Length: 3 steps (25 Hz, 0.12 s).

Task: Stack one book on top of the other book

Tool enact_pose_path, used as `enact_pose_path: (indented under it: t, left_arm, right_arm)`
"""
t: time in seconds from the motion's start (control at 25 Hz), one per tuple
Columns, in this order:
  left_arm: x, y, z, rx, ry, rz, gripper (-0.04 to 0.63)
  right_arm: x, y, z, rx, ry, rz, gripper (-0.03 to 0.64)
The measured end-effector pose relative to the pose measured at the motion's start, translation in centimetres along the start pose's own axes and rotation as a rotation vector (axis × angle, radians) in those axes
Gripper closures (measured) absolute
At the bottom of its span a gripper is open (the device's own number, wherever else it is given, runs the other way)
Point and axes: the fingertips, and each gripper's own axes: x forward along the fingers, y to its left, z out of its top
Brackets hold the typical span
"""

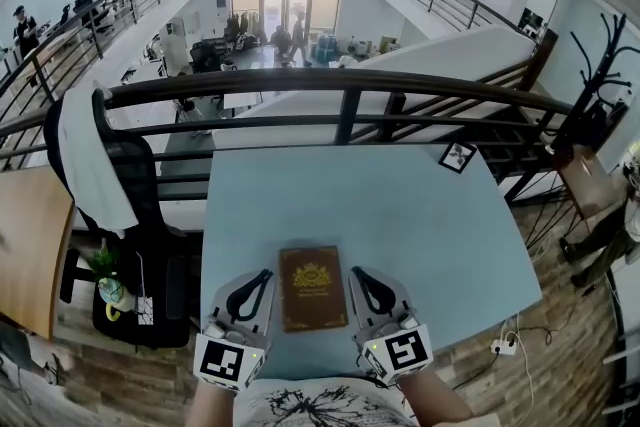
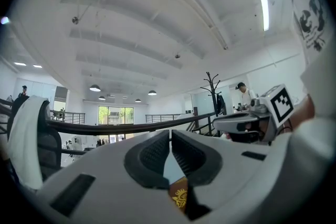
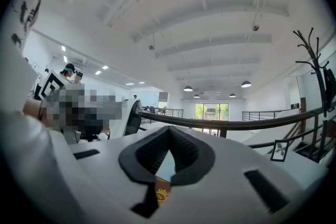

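Lying flat at the near edge of a pale blue table (image 1: 420, 215), a brown book (image 1: 312, 288) with a gold crest is sitting between the left gripper (image 1: 262, 276) and the right gripper (image 1: 356, 273) in the head view. Each gripper is resting just beside one long edge and pointing away from the person. A small framed picture (image 1: 457, 156) is standing at the table's far right corner, in front of a dark railing (image 1: 340, 83).

From the left gripper view, the left jaws are closing on each other and gripping nothing, while the book's crest is peeking out just below them. The right gripper's marker cube is showing at right.

From the right gripper view, the right jaws are meeting at their tips, also empty-handed. A strip of the book is showing beneath them, with the picture and railing beyond.
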Motion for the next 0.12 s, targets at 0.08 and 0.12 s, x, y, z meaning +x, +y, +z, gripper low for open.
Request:
enact_pose_path:
  t: [0.08, 0.12]
  left_arm:
    - [-0.09, 0.35, 0.0, 0.0, -0.001, 0.009, 0.578]
    - [-0.15, 0.51, -0.01, -0.001, 0.001, 0.013, 0.578]
  right_arm:
    - [0.03, 0.16, 0.02, 0.001, 0.001, -0.001, 0.626]
    - [0.05, 0.26, 0.03, 0.001, 0.002, -0.001, 0.626]
